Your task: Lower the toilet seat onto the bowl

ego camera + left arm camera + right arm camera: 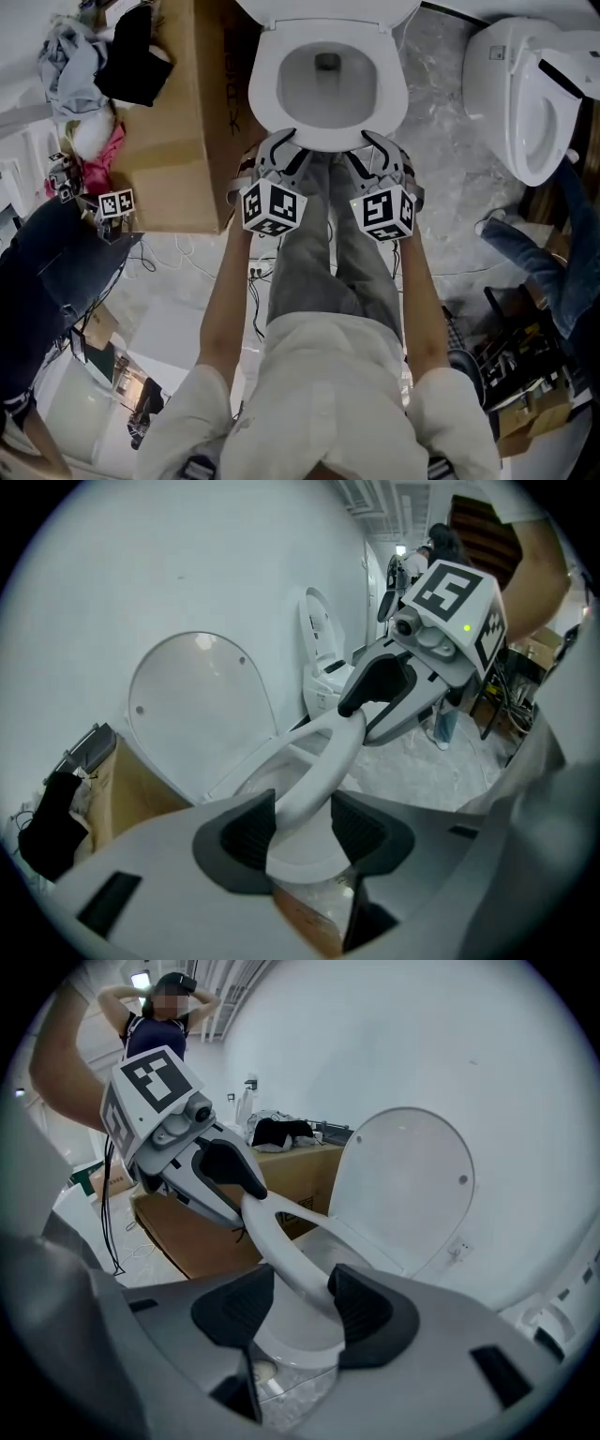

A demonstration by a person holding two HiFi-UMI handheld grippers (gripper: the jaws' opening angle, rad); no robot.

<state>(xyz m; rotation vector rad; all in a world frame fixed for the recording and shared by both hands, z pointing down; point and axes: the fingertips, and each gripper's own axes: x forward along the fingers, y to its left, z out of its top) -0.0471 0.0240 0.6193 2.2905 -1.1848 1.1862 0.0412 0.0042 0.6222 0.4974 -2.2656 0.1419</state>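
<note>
The white toilet seat (264, 94) hangs tilted a little above the bowl (328, 80), with the lid (328, 7) upright against the wall behind it. Both grippers are at the seat's front rim, side by side. My left gripper (286, 150) has the rim (323, 771) between its pads (246, 829), and they look pressed on it. My right gripper (375, 147) straddles the rim (281, 1241), and its pads (361, 1309) stand slightly off it. Each gripper shows in the other's view, on the seat's front end: the right gripper (361, 714) and the left gripper (239, 1190).
A large cardboard box (187, 112) stands close left of the bowl with clothes (103, 56) heaped on it. A second toilet (525, 94) stands at the right. Cables (253, 272) lie on the floor. A person in jeans (534, 248) is at the right, and another person (56, 262) is at the left.
</note>
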